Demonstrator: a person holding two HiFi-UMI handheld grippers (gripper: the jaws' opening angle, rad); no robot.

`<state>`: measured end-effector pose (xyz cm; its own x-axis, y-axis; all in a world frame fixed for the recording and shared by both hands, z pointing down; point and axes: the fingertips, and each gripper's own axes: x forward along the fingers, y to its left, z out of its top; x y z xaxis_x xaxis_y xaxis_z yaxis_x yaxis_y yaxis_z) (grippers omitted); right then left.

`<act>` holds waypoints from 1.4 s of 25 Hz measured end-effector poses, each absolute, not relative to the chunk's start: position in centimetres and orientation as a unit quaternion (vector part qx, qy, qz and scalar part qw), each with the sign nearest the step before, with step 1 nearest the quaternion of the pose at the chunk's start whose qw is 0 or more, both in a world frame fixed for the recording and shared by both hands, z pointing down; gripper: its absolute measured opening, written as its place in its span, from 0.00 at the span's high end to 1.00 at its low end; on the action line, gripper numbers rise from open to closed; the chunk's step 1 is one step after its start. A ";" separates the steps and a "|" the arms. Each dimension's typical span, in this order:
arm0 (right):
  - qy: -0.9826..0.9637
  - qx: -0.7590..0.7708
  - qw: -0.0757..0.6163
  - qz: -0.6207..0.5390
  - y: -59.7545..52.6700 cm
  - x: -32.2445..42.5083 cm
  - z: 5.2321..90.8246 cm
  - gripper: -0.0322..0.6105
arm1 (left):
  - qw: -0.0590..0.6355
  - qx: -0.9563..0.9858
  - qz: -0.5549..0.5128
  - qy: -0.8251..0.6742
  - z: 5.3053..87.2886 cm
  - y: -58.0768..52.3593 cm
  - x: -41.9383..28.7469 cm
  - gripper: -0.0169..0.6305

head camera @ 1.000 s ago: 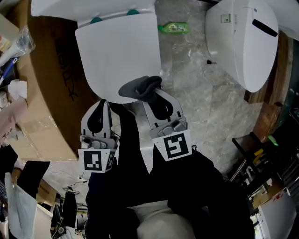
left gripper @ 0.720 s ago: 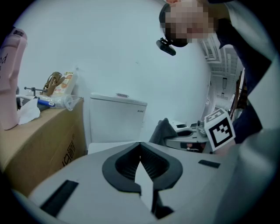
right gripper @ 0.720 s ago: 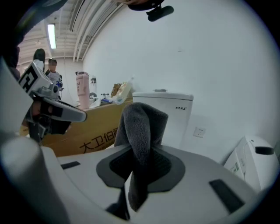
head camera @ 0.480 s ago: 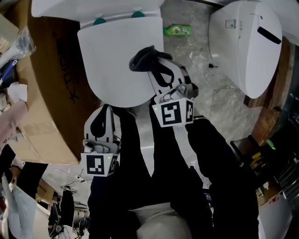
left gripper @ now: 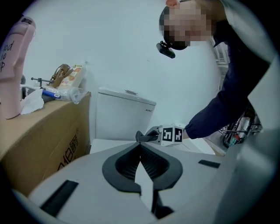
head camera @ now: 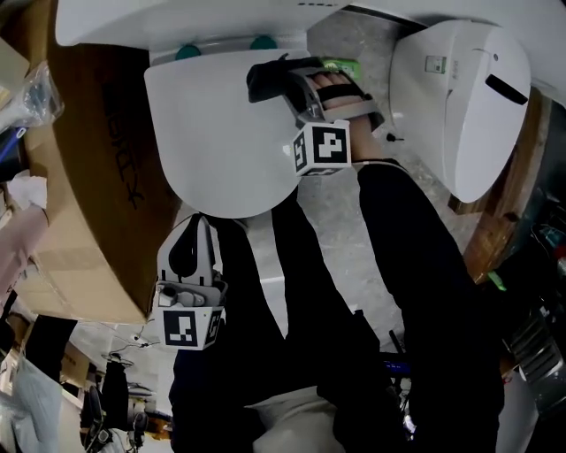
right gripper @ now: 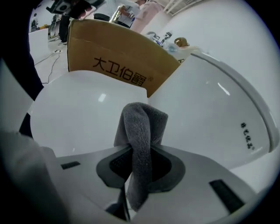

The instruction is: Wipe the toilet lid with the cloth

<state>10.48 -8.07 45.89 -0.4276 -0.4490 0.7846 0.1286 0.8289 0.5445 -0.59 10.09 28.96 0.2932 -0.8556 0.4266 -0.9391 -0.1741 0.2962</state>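
Starting at the left, the cardboard box (head camera: 84, 177) stands just beside the toilet, and the left gripper (head camera: 196, 226) hangs below the lid's front edge with its jaws pressed together on nothing, taking no part. The toilet lid (head camera: 217, 133) lies shut and flat. Over its far right corner, near the tank (head camera: 177, 22), the right gripper (head camera: 287, 80) is clamped on the grey cloth (head camera: 265, 80), whose folded end sticks out past the jaws toward the lid; whether it touches I cannot tell. I judge a wiping stroke is in hand; next, press the fold down and draw it across the bare lid.
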 end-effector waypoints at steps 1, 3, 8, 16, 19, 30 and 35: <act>-0.793 0.098 0.535 -0.276 -9.0 10.4 46.5 0.84 | 0.260 0.758 0.084 -0.592 29.1 10.1 -0.8 0.95; -0.780 0.093 0.552 -0.279 -10.7 10.2 47.8 0.84 | 0.265 0.752 0.095 -0.596 29.6 10.3 -1.3 0.95; -0.755 0.085 0.592 -0.269 -13.0 10.3 50.5 0.84 | 0.271 0.743 0.101 -0.604 30.0 10.4 -2.2 0.95; -0.749 0.109 0.598 -0.263 -11.9 10.8 52.1 0.84 | 0.273 0.749 0.107 -0.594 30.3 10.1 -2.0 0.95; -0.752 0.107 0.601 -0.249 -10.6 11.0 52.5 0.84 | 0.273 0.753 0.102 -0.590 30.0 9.9 -1.6 0.95; -0.753 0.105 0.610 -0.223 -4.6 12.8 53.3 0.84 | 0.273 0.763 0.129 -0.571 30.6 12.5 -1.7 0.95; -0.752 0.099 0.614 -0.216 -1.2 13.6 53.6 0.84 | 0.268 0.772 0.129 -0.562 30.5 13.4 -1.5 0.95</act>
